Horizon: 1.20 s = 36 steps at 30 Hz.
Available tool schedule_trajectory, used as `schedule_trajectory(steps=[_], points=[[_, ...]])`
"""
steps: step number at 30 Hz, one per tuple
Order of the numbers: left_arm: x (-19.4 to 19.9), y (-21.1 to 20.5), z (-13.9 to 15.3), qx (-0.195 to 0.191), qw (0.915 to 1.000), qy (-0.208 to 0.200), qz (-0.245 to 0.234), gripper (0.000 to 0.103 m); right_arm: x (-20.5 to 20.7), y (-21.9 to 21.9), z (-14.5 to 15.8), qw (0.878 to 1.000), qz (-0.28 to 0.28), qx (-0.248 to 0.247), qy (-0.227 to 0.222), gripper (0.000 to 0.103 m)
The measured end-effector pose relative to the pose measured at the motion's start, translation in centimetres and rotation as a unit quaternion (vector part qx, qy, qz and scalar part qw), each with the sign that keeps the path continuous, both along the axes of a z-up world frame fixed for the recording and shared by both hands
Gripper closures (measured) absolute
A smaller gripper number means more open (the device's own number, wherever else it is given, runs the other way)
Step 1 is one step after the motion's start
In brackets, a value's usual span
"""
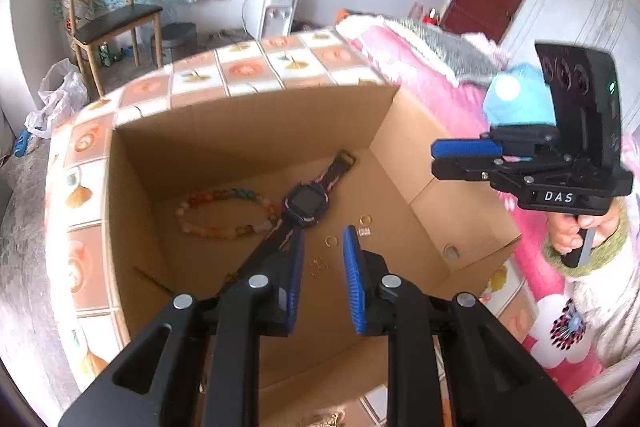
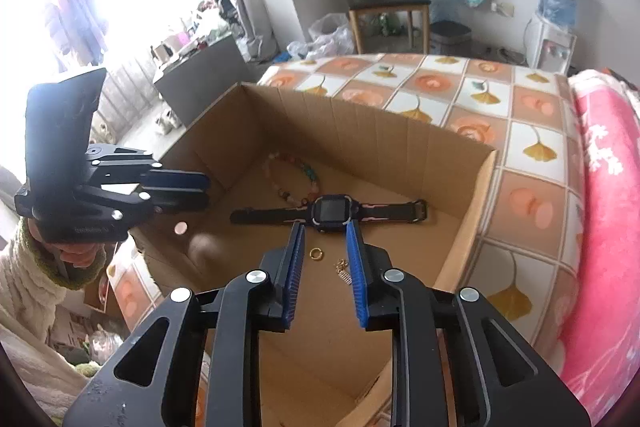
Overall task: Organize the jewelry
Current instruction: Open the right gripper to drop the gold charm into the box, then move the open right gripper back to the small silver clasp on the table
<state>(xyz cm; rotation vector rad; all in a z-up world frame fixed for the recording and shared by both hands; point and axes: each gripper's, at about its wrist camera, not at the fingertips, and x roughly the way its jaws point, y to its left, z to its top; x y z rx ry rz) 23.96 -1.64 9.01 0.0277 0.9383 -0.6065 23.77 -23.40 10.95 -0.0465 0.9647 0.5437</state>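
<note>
Cardboard box [image 1: 248, 131] standing open on the bed's orange-and-white tiled sheet [image 2: 520, 131], with all the jewellery on its floor: bead bracelet [image 1: 224, 215] at the back, smartwatch [image 1: 306, 203] just beside it, gold ring [image 2: 316, 253], thinner hoop [image 1: 330, 241] and small silver charm [image 1: 364, 231] on the near side of the watch. Left claw [image 1: 322, 239] poised over the box, released, blue pads parted by a narrow gap and pinching nothing. Right claw [image 2: 322, 227] likewise released and empty, angled down into the box from the opposite side. Along the right claw, watch lying crosswise just past the fingertips, strap running left to right, so parallel to the closing direction; probably calls for a roll of the wrist before any pinch across the band. Along the left claw, same strap running diagonally, lower left to upper right, its near end hidden behind the left finger. Gold ring framed squarely in the right claw's gap, straight ahead and below, likely the easier reach for that hand; height above the box floor hard to judge
</note>
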Motion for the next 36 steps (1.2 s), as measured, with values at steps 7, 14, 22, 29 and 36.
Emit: schedule_trajectory(steps=[7,14,22,29,36], points=[[-2.8,2.8,2.5,-0.024,0.9986,-0.035,0.03,0.08,-2.4,-0.5,2.1,0.999,-0.012,0.022,-0.026,0.059],[-7.9,4.2,3.5,-0.014,0.9943,-0.094,0.047,0.06,-6.4,-0.8,3.6,0.997,-0.019,0.057,-0.053,0.043],[-14.2,5.5,1.7,-0.008,0.9899,-0.127,0.062,0.036,-13.0,-0.7,2.7,0.994,-0.012,0.077,-0.082,0.039],[-17.3,6.6,-2.4,-0.011,0.9918,-0.095,0.085,0.035,-15.8,0.1,-1.4,0.996,-0.026,0.075,-0.039,0.039],[-18.5,5.0,-6.3,0.023,0.9934,-0.076,0.082,0.035,-17.6,2.0,-6.1,0.998,-0.042,0.054,0.008,0.039]])
